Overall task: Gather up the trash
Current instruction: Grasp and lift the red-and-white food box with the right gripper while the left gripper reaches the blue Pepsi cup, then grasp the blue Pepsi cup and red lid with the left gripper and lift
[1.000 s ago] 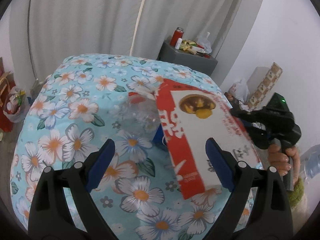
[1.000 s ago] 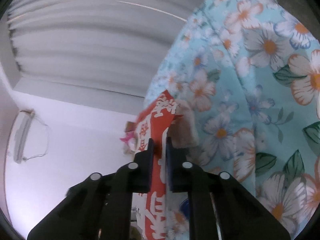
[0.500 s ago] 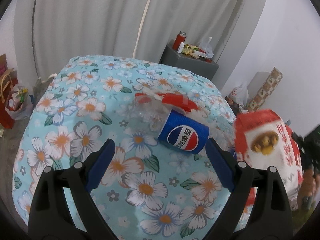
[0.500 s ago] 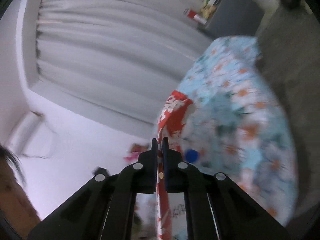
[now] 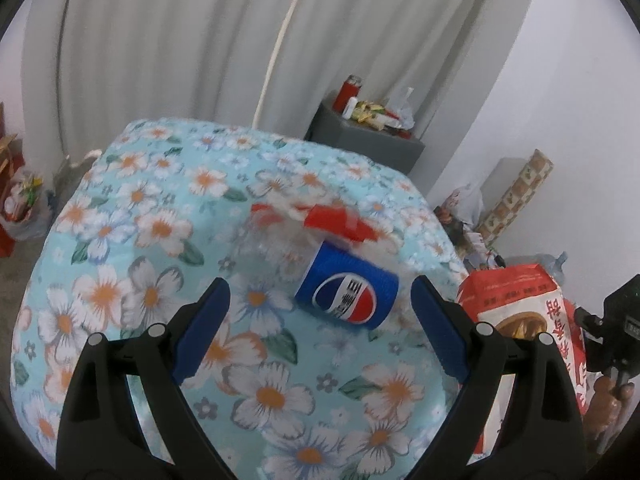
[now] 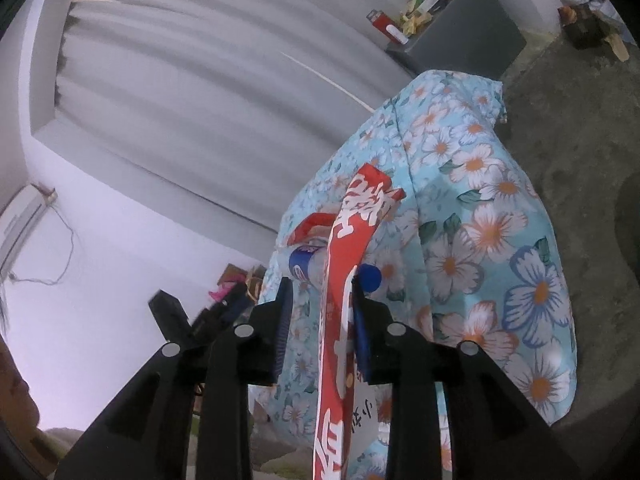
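Off the bench's right edge: flat red-and-white printed carton (image 6: 340, 280), lower end cut off, standing between the right hand-held gripper's (image 6: 320, 312) jaws, which have just been opening; contact with the pads unclear. Left hand-held gripper (image 5: 320, 320): jaws wide apart, empty. Bench under blue floral cloth (image 5: 132, 264): blue cola bottle label (image 5: 347, 295) on clear crumpled plastic, blurred. Behind: white curtain (image 5: 180, 40), grey cabinet (image 5: 360, 142). Cloth's left half bare.

Matt floral cloth (image 5: 132, 248) drapes the surface; glossy label on the crinkled clear plastic bottle (image 5: 347, 295); cardboard carton (image 6: 344, 280).
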The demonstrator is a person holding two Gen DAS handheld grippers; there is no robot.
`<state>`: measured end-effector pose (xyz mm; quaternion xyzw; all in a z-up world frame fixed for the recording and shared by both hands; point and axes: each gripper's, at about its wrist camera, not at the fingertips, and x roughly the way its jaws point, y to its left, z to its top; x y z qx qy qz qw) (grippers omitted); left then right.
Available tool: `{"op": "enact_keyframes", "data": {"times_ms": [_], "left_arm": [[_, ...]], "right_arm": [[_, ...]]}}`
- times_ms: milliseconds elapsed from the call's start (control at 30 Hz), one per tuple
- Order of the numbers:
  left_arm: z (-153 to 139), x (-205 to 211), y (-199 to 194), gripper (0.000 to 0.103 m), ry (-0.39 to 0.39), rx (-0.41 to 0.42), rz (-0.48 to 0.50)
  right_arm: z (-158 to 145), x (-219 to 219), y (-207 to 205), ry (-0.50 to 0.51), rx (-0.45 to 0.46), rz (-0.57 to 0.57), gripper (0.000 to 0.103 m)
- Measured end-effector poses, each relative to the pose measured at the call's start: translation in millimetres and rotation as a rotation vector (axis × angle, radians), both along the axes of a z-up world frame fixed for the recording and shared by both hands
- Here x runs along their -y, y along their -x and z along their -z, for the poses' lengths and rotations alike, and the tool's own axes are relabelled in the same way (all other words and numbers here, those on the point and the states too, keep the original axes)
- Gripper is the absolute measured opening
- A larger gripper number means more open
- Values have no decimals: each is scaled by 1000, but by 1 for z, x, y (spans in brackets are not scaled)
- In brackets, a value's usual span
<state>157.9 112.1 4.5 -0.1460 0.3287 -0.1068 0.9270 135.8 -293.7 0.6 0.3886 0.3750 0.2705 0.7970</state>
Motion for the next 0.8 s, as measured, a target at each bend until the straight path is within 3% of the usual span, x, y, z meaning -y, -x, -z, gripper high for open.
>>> {"op": "enact_keyframes", "data": {"times_ms": [67, 133, 233, 367, 433, 633, 700, 800], "left_arm": [[-4, 6, -4, 87, -28, 35, 13], [-9, 17, -9, 80, -84, 72, 38], [-13, 35, -16, 71, -216, 129, 70], [-10, 62, -33, 65, -393, 152, 140], [-6, 70, -43, 63, -436, 143, 167], [10, 88, -73, 54, -498, 70, 198], [17, 89, -83, 44, -519, 35, 190], [24, 86, -92, 29, -488, 8, 194]], "right_arm": [[1, -5, -2, 19, -4, -7, 28], [4, -7, -4, 34, -24, -3, 27], [9, -6, -8, 20, -46, 5, 22], [11, -3, -10, 16, -53, 16, 22], [12, -4, -12, 16, -54, 19, 22], [13, -3, -12, 8, -59, 18, 22], [13, -3, -12, 4, -57, 15, 22], [14, -2, -13, -2, -58, 12, 22]]}}
